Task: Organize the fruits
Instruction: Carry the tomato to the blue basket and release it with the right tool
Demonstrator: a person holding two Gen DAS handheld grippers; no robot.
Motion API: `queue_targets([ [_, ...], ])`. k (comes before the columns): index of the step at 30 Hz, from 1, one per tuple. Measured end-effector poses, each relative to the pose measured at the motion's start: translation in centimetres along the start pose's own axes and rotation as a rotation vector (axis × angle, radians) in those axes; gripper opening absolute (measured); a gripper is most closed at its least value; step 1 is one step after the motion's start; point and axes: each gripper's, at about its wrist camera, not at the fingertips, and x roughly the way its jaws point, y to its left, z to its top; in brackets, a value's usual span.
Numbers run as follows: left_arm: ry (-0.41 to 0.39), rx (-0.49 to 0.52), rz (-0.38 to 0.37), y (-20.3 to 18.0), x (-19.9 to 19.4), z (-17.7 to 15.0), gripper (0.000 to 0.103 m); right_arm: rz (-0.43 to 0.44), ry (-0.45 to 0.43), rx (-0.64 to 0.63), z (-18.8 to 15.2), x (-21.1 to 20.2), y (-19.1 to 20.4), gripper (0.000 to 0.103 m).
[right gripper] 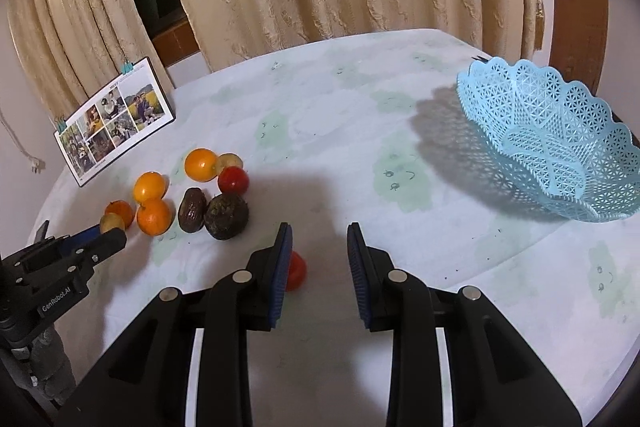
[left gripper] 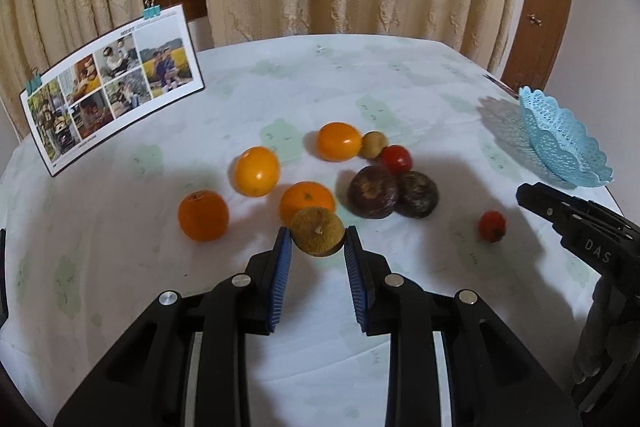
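Note:
My left gripper (left gripper: 317,239) has its blue pads around a brown kiwi (left gripper: 317,231), touching both sides; it also shows in the right wrist view (right gripper: 111,223). Behind it lie several oranges (left gripper: 256,171), two dark avocados (left gripper: 373,191), a small brownish fruit (left gripper: 374,145) and a red tomato (left gripper: 395,159). Another red tomato (left gripper: 493,225) lies alone to the right; in the right wrist view it (right gripper: 295,270) sits just left of my open, empty right gripper (right gripper: 319,247). A light blue lattice basket (right gripper: 560,147) stands empty at the right.
A photo calendar (left gripper: 112,95) with teal clips stands at the table's back left. The round table (right gripper: 320,99) has a pale patterned cloth. Curtains hang behind; a wooden door (left gripper: 548,7) is at the back right. The right gripper's body (left gripper: 580,227) shows in the left wrist view.

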Motion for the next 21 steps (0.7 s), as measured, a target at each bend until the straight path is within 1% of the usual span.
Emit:
queue_targets([
  [2, -0.002, 0.002, -0.005, -0.3, 0.0, 0.1, 0.028, 0.026, 0.033, -0.003, -0.2, 0.6, 0.2, 0.03],
  [4, 0.0, 0.002, -0.006, -0.5, 0.1, 0.1, 0.028, 0.027, 0.061, -0.028, -0.6, 1.5, 0.9, 0.033],
  [6, 0.003, 0.003, -0.007, -0.6, 0.2, 0.1, 0.028, 0.038, 0.076, -0.048, -0.8, 2.2, 1.6, 0.044],
  [8, 0.004, 0.003, -0.006, -0.6, 0.2, 0.1, 0.028, 0.035, 0.09, -0.08, -0.8, 2.8, 2.5, 0.044],
  [11, 0.0, -0.005, -0.006, -0.3, 0.1, 0.1, 0.028, -0.001, 0.12, -0.12, -0.9, 3.7, 3.6, 0.044],
  [14, -0.002, -0.013, -0.005, 0.0, 0.0, 0.2, 0.028, 0.001, 0.132, -0.133, -1.2, 4.1, 3.8, 0.04],
  [15, -0.002, -0.014, -0.004, 0.1, 0.1, 0.2, 0.028, 0.005, 0.13, -0.137, -1.3, 4.1, 3.8, 0.031],
  [16, 0.0, -0.015, -0.003, 0.1, 0.1, 0.2, 0.028, 0.015, 0.13, -0.137, -1.3, 4.0, 3.8, 0.026],
  [21, 0.003, -0.006, -0.001, -0.3, 0.2, 0.3, 0.028, 0.034, 0.107, -0.13, -1.2, 3.5, 3.6, 0.026],
])
